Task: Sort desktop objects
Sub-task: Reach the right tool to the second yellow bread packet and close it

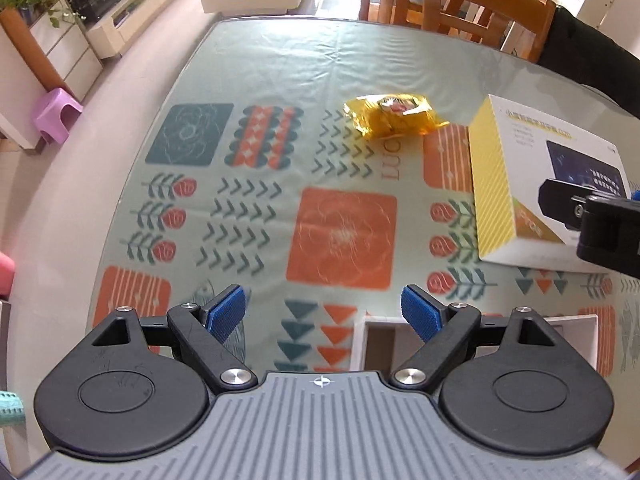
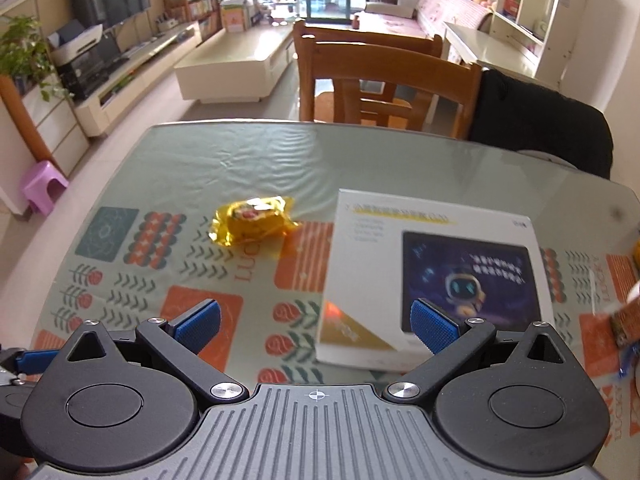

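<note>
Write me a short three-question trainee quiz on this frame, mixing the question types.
1. True or false: the left tool is shut on the yellow snack packet.
2. Multiple choice: what lies nearest the right tool? A) a white tablet box B) a purple stool C) a wooden chair
3. Short answer: what covers the table?

Key
1. False: both tools are open and hold nothing; the packet lies on the cloth, apart from the box.
2. A
3. A patterned cloth in green and orange, seemingly under a clear sheet.
</note>
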